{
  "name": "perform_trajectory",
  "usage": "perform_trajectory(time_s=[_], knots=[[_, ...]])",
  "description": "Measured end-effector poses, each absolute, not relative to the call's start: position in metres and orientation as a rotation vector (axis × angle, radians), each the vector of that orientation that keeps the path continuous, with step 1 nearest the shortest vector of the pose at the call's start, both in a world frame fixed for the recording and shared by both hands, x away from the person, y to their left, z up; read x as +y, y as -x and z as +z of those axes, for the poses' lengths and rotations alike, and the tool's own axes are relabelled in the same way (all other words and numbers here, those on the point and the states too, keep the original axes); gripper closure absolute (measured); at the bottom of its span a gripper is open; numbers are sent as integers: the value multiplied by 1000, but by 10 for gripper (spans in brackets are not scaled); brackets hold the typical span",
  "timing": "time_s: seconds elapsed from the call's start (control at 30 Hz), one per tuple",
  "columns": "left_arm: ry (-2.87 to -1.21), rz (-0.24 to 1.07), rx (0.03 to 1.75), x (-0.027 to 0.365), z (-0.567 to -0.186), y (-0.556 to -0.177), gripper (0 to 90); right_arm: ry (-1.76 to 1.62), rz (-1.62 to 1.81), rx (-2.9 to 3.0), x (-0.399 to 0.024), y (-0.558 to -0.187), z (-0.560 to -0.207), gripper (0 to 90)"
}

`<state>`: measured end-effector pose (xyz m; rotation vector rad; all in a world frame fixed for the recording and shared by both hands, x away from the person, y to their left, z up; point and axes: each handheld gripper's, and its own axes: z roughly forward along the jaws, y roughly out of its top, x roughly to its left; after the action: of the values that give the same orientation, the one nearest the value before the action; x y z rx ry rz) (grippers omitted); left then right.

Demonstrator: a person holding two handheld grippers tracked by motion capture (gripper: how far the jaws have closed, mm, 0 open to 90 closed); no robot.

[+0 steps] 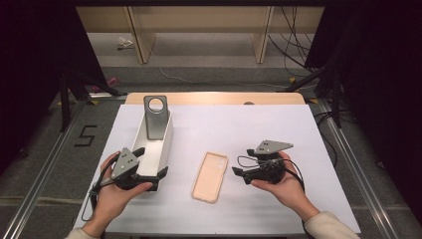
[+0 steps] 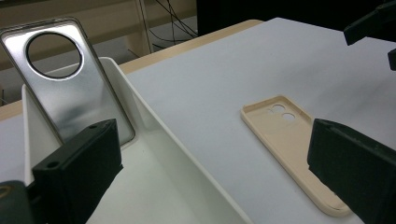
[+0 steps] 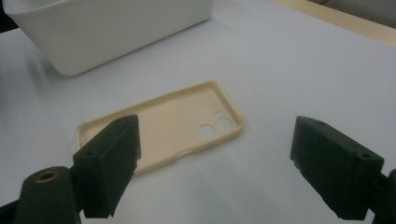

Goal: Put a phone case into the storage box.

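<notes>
A beige phone case (image 1: 210, 177) (image 2: 289, 140) (image 3: 163, 126) lies inside-up in the middle of the white table, its camera holes at the far end. A silver phone case (image 1: 156, 117) (image 2: 70, 79) with a round cutout leans upright against the far end of a white bin (image 1: 165, 142) (image 2: 156, 123) (image 3: 107, 32). My left gripper (image 1: 149, 163) (image 2: 215, 186) is open at the bin's near end, its jaws straddling the bin's right wall. My right gripper (image 1: 244, 162) (image 3: 222, 172) is open just right of the beige case and holds nothing.
The white sheet (image 1: 259, 129) covers a wooden table whose far edge (image 1: 214, 98) shows. Metal rails run along both sides on the floor. Dark stands and cables sit beyond the far corners. The right gripper's jaw tip (image 2: 373, 25) appears at the top right of the left gripper view.
</notes>
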<state>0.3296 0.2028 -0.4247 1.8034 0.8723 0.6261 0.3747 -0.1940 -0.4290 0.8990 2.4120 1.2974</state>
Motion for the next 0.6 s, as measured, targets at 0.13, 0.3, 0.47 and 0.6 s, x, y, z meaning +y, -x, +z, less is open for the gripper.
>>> perform_trajectory(time_s=[0.13, 0.3, 0.47, 0.6], knots=[[-1808, 620, 874, 202, -426, -330, 26, -897, 1299, 2412, -194, -374, -429, 169], [-1813, 617, 868, 201, -426, -329, 34, -897, 1299, 2407, -195, -373, -428, 169], [-1798, 613, 877, 202, -425, -330, 34, -894, 1302, 2408, -194, -374, -428, 169], [-1797, 606, 873, 201, -426, -331, 34, -889, 1303, 2419, -191, -375, -429, 170]])
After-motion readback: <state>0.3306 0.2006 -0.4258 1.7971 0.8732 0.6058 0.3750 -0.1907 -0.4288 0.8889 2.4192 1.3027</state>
